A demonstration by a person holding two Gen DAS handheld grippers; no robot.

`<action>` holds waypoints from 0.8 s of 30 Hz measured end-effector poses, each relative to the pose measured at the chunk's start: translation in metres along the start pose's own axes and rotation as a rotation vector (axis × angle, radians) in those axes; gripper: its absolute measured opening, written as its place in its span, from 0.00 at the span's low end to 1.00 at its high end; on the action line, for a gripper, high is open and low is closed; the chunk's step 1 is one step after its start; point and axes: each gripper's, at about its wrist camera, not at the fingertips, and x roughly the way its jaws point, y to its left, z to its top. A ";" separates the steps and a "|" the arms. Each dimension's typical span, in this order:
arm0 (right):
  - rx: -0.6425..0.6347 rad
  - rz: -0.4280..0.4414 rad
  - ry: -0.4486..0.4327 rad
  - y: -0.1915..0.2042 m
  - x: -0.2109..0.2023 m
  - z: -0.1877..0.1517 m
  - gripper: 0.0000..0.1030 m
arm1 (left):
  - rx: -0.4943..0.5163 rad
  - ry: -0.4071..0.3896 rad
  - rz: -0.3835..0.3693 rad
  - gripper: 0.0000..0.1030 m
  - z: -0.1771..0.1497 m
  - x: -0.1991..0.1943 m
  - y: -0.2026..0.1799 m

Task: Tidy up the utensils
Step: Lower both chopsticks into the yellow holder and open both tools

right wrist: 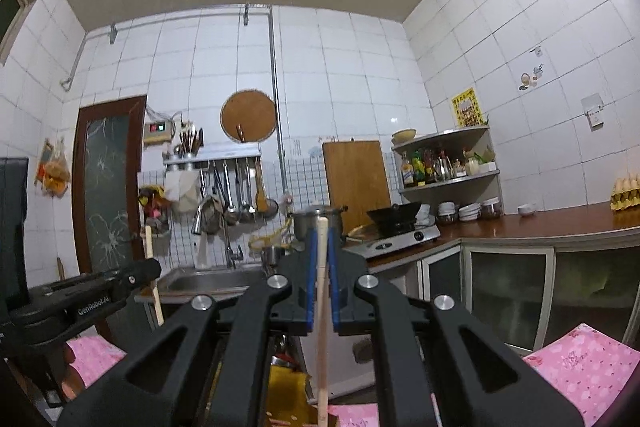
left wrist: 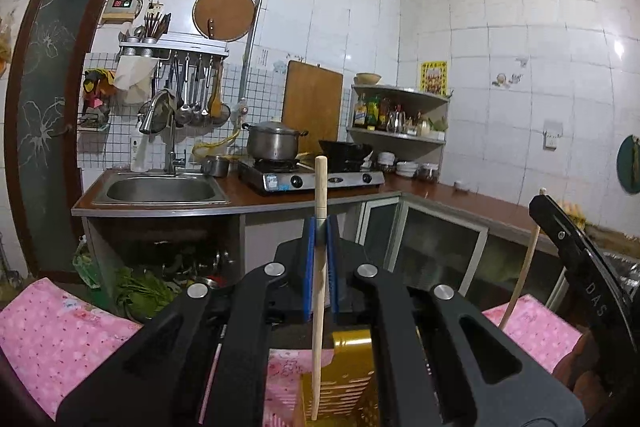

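My left gripper [left wrist: 320, 227] is shut on a pale wooden chopstick [left wrist: 319, 299] that stands nearly upright between its blue pads. The stick's lower end reaches down by a yellow slotted holder [left wrist: 352, 375] below the jaws. My right gripper [right wrist: 322, 243] is shut on a second wooden chopstick [right wrist: 322, 339], also upright, and the yellow holder [right wrist: 286, 387] shows beneath it. Each gripper appears in the other's view: the right one [left wrist: 580, 267] with its stick [left wrist: 522, 279] at the right edge, the left one [right wrist: 88, 295] with its stick [right wrist: 154, 279] at the left.
A pink patterned cloth [left wrist: 60, 331] covers the surface under both grippers. Beyond it runs a brown kitchen counter [left wrist: 472, 199] with a steel sink [left wrist: 160, 189], a gas stove [left wrist: 312, 179] bearing a pot and a wok, and a corner shelf [left wrist: 400, 115] of bottles.
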 end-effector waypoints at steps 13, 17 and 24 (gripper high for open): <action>-0.054 0.005 0.084 0.007 0.009 -0.020 0.05 | 0.052 0.062 0.035 0.05 -0.025 0.015 -0.002; -0.064 0.001 0.106 0.009 0.011 -0.025 0.05 | 0.076 0.089 0.047 0.05 -0.034 0.023 -0.004; -0.063 -0.005 0.150 0.006 0.015 -0.032 0.05 | 0.097 0.124 0.050 0.05 -0.044 0.029 -0.006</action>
